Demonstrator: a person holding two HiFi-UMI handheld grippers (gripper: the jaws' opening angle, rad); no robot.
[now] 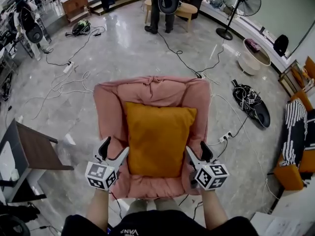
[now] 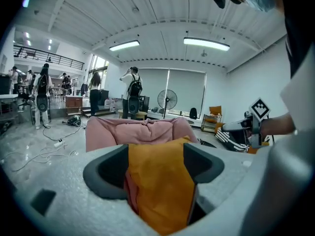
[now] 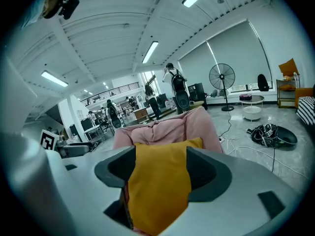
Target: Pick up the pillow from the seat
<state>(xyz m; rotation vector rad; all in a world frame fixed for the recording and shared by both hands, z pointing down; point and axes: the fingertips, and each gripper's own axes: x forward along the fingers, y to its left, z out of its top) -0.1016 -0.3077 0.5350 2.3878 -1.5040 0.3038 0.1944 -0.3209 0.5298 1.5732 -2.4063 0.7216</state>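
An orange pillow [image 1: 158,139] lies in the pink seat [image 1: 108,107], with the left claw [image 1: 115,147] and right claw [image 1: 197,149] both open at its near corners

Almost no readable text.
- Dark top [image 1: 162,226], bottom edge of head view: white lettering [image 1: 129,231], upside down and cut off by the frame. A few block capitals show, can't read them for sure.
- Cube [image 1: 101,175] on left gripper [image 1: 115,147] and cube [image 1: 211,175] on right gripper [image 1: 196,148]: black-and-white square code markers on the faces, pattern only, no letters or digits.
- Same kind of marker [image 2: 259,108] shows at the right of the left gripper view, and another [image 3: 47,140] at the left of the right gripper view. Also pattern only.
- Background gear, furniture, people: any print is too small or blurred to tell.
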